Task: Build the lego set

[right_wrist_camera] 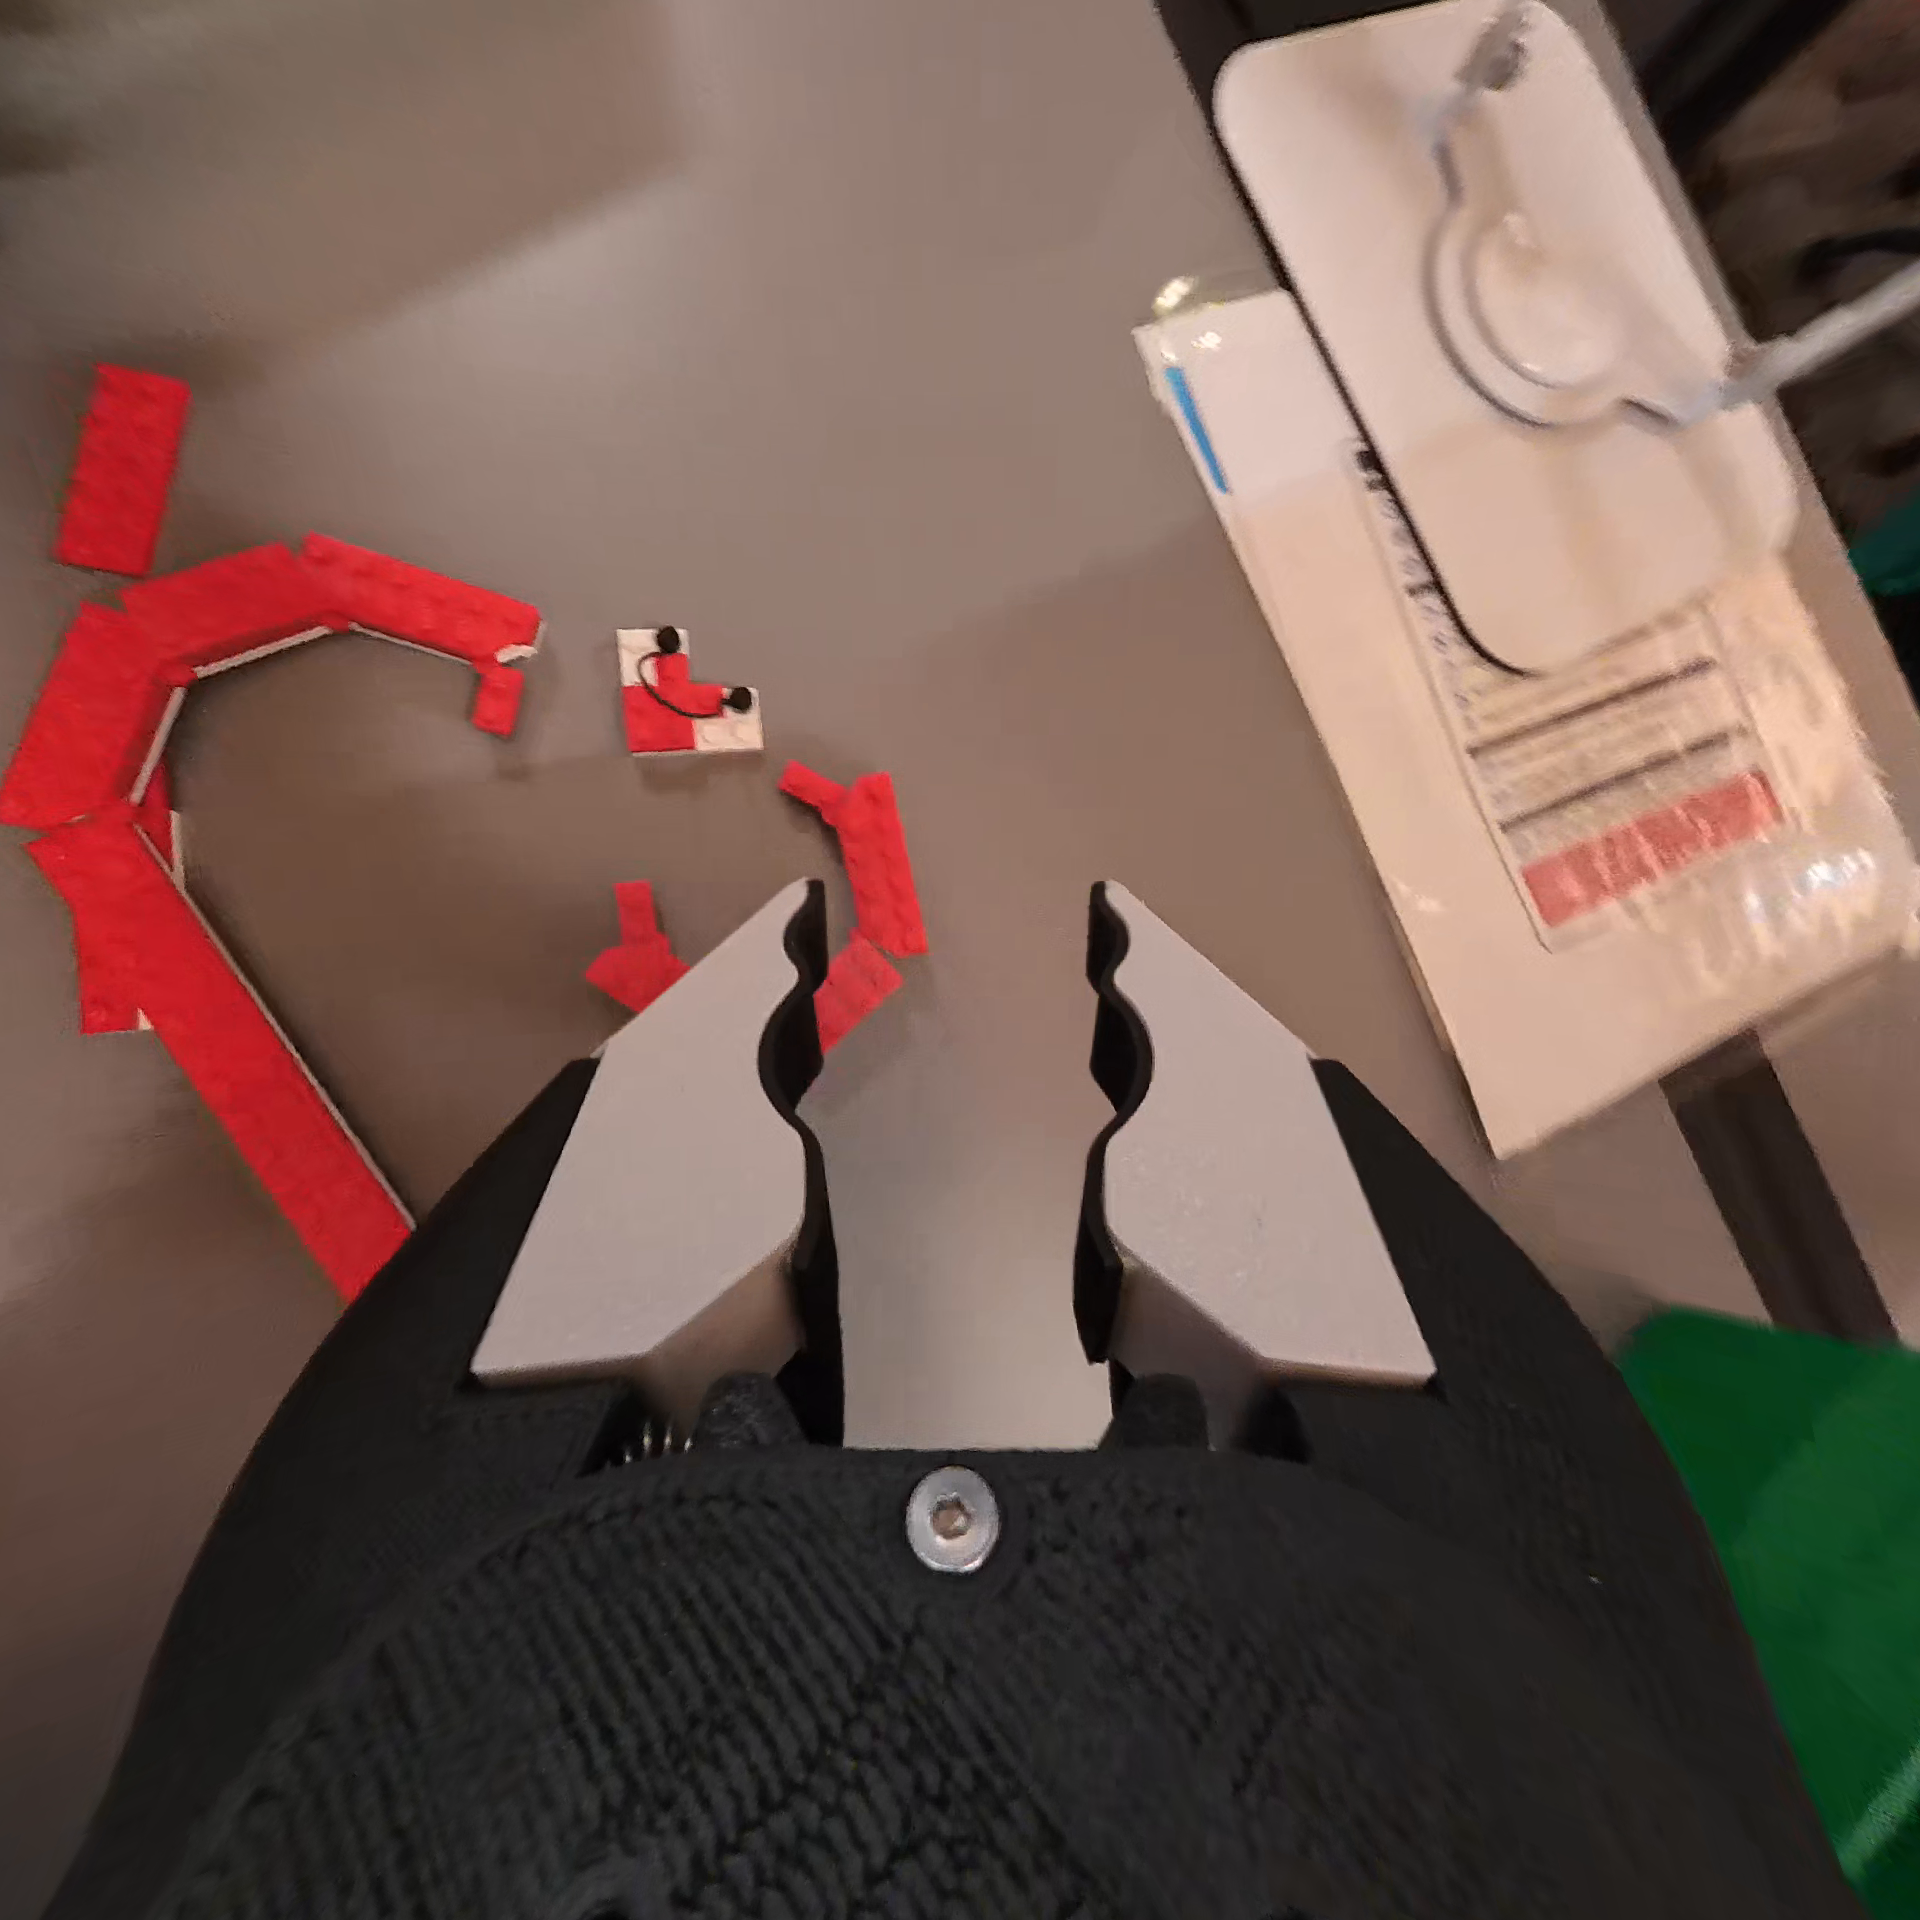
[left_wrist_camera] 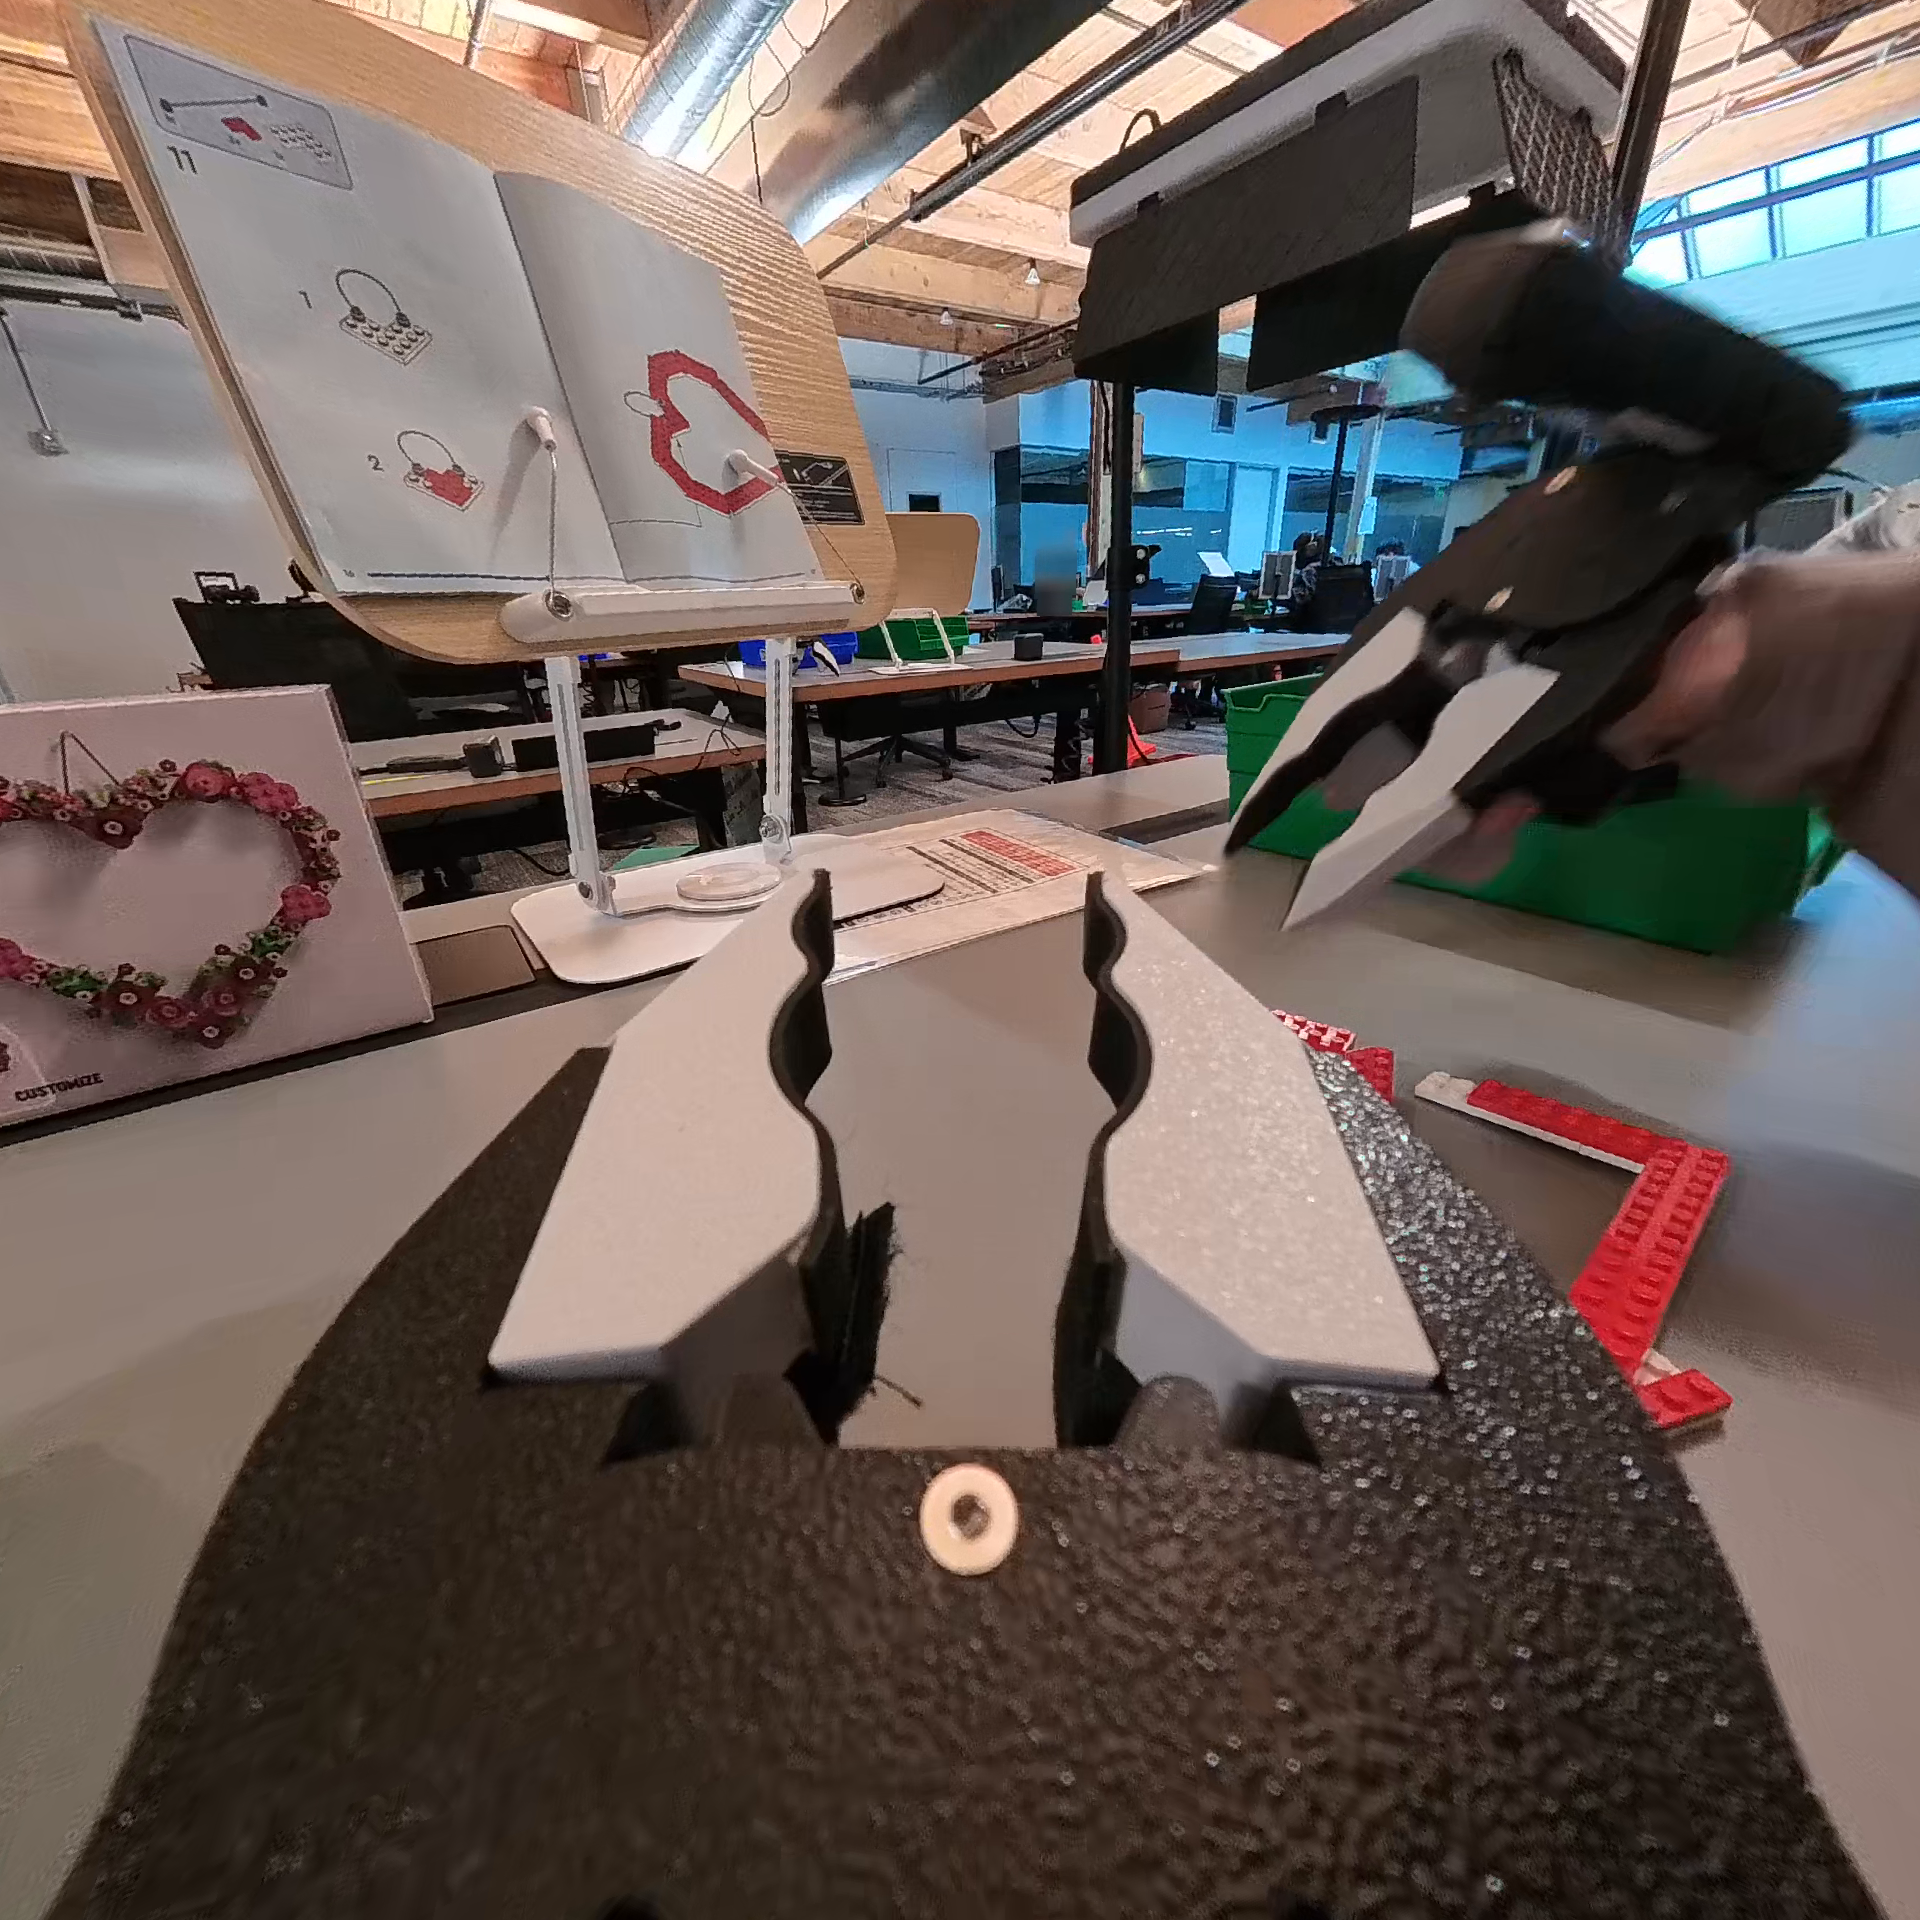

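Right tool: fingers spread, empty, poised above the table over the loose red pieces.
Left tool: fingers spread, empty, held low over the table farther from the parts.
Red curved section: lies just past the right tool's tips.
White-and-red corner piece with black cord: beyond it, apart from both sections.
Large red frame section: farther left, unjoined.
Instruction booklet: on a stand at the far edge.
Handling note: likely next, pinch the corner piece by its sides, clear of the cord; steady the frame with the left tool.
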`<action>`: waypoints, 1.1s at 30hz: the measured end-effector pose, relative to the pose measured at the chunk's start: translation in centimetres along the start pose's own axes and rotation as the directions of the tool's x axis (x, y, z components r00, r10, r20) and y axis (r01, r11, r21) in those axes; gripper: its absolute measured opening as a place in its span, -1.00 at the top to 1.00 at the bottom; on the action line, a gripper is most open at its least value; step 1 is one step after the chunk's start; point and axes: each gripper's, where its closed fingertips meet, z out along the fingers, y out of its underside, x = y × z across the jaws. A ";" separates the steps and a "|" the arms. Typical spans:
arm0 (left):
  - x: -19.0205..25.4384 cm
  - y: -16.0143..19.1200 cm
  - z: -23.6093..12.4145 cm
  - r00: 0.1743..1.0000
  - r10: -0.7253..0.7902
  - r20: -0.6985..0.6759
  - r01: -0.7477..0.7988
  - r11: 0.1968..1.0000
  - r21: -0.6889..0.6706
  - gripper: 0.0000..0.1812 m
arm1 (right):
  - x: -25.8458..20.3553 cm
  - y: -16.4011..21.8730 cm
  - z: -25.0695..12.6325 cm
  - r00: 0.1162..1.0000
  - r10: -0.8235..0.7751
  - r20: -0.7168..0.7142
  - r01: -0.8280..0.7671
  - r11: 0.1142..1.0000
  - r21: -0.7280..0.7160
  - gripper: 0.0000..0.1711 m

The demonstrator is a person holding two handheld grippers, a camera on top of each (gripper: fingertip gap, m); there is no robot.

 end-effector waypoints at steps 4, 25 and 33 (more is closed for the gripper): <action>0.0 0.0 0.0 1.000 -0.002 0.001 0.002 1.000 0.001 0.48 | 1.3 1.9 -2.3 0.984 0.143 -0.104 -0.156 0.980 -0.121 0.30; 0.1 0.1 0.0 1.000 -0.004 -0.007 0.004 1.000 -0.003 0.49 | -5.9 -1.8 5.2 0.944 -0.290 0.161 0.293 0.956 0.002 0.77; 0.6 0.0 0.1 1.000 0.003 -0.026 -0.003 1.000 -0.003 0.48 | -5.6 -2.3 5.6 0.934 -0.335 0.126 0.332 0.942 0.047 1.00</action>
